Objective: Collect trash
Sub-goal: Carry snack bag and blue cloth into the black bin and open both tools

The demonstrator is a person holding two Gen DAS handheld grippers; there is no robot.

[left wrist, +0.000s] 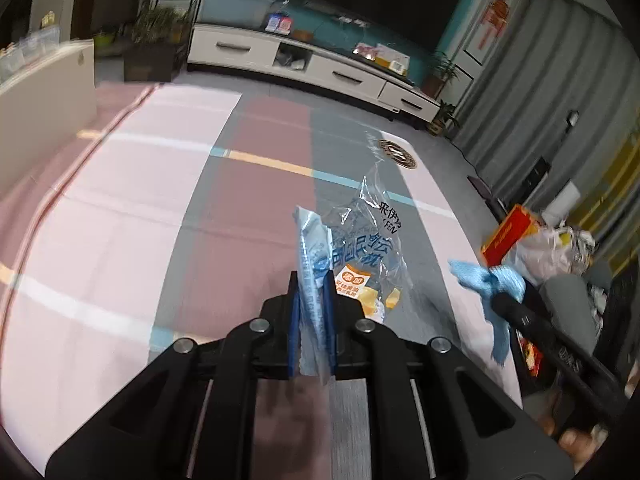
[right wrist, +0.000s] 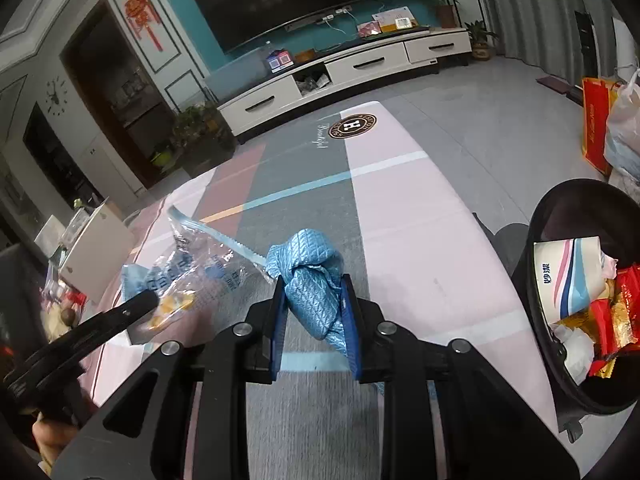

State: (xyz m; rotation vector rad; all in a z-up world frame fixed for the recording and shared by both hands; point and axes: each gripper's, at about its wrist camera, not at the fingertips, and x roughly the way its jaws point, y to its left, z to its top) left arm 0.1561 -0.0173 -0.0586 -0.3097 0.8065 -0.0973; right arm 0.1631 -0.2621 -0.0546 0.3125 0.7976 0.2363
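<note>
My left gripper is shut on a clear plastic snack wrapper with blue print and orange patches, held above the striped tablecloth. The wrapper also shows in the right wrist view, with the left gripper at its lower edge. My right gripper is shut on a bunched light blue cloth; the cloth also shows in the left wrist view. A black trash bin beside the table's right edge holds a paper cup and red and gold wrappers.
A red box and a plastic bag sit on the floor beyond the table's right side. A white TV cabinet stands against the far wall. A white box and small items lie at the table's left.
</note>
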